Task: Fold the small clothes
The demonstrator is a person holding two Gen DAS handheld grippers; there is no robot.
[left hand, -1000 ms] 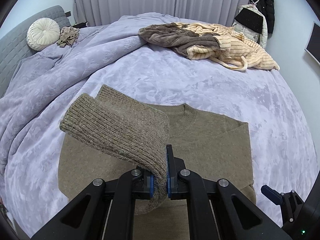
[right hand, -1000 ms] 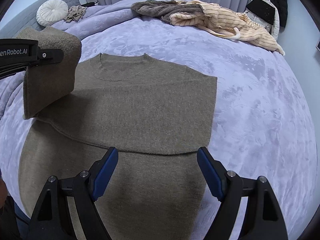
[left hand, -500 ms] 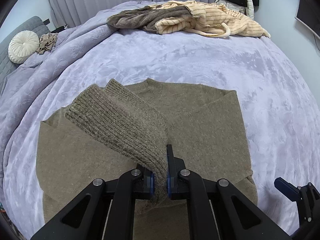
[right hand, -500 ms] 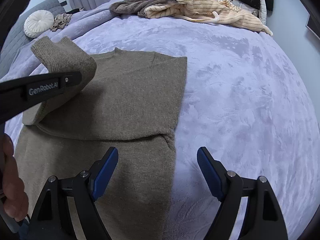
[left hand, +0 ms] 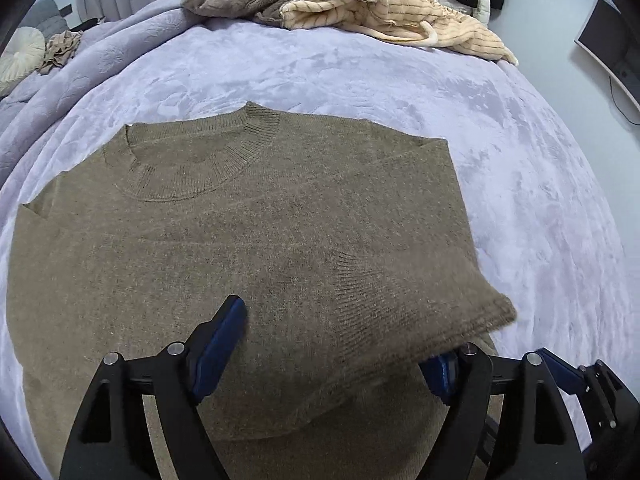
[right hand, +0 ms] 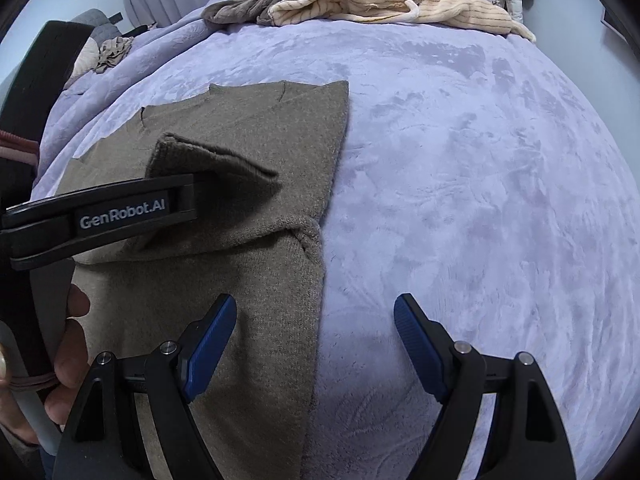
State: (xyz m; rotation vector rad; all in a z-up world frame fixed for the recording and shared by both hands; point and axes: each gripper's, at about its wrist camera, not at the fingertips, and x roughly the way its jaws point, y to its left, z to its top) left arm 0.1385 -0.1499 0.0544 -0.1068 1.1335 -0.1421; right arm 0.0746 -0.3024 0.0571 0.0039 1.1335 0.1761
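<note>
Olive-brown knitted sweater lies flat on the lavender plush bed cover, ribbed crew neckline toward the far side. Fabric is a fine, slightly fuzzy knit. Its right-hand side is folded inward, giving a straight vertical edge in the right wrist view. One sleeve is laid across the chest; its ribbed cuff drapes over the right-hand finger of the left gripper.

Left gripper: fingers opening, spread wide above the sweater body; the blue pads do not pinch the cloth, though the cuff rests on one finger.

Right gripper: fingers spread, nothing between them; left finger over the sweater's folded edge, right finger over bare bed cover.

A heap of cream striped and brown fleece clothes sits well apart at the far edge of the bed.
</note>
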